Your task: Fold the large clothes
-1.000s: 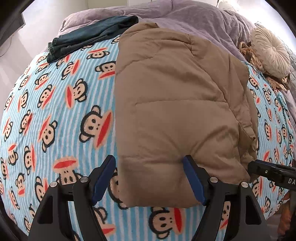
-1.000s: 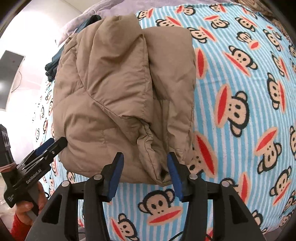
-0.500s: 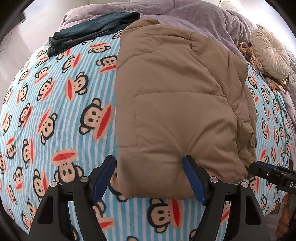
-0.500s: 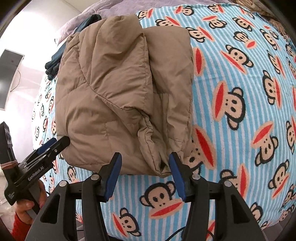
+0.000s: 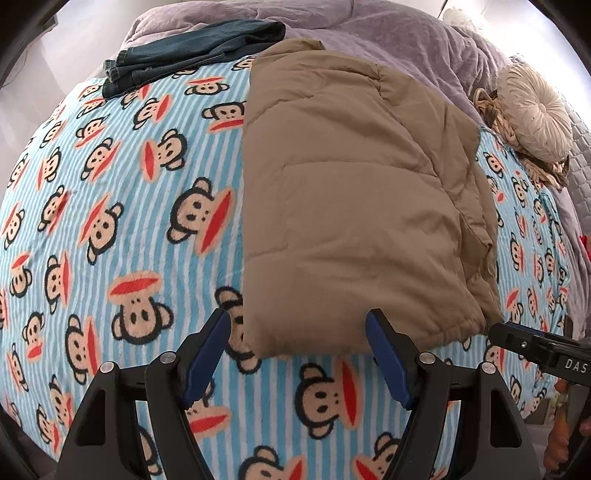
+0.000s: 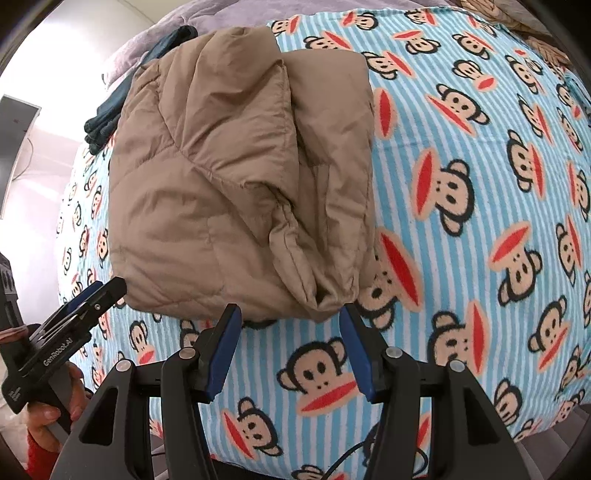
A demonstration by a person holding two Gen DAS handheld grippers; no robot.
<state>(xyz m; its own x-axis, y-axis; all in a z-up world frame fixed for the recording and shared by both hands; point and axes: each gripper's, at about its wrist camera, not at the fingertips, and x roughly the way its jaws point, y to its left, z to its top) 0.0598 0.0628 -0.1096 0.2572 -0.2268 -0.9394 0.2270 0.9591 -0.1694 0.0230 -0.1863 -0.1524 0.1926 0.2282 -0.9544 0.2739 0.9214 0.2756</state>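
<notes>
A tan puffy jacket (image 5: 354, 206) lies folded into a thick rectangle on the monkey-print blanket (image 5: 110, 206). It also shows in the right wrist view (image 6: 236, 177), with a sleeve and hem edge bunched at its near right corner. My left gripper (image 5: 299, 347) is open and empty, just short of the jacket's near edge. My right gripper (image 6: 290, 332) is open and empty, just short of the bunched corner. Each gripper shows at the edge of the other's view.
Folded dark blue jeans (image 5: 192, 48) lie at the far left of the bed. A purple duvet (image 5: 388, 33) covers the far end. A round cream cushion (image 5: 532, 114) sits at the far right. A wall screen (image 6: 14, 147) is at the left.
Both grippers have drawn back from the jacket toward the bed's near edge; the jacket now lies beyond their fingertips. The jacket has not moved.
</notes>
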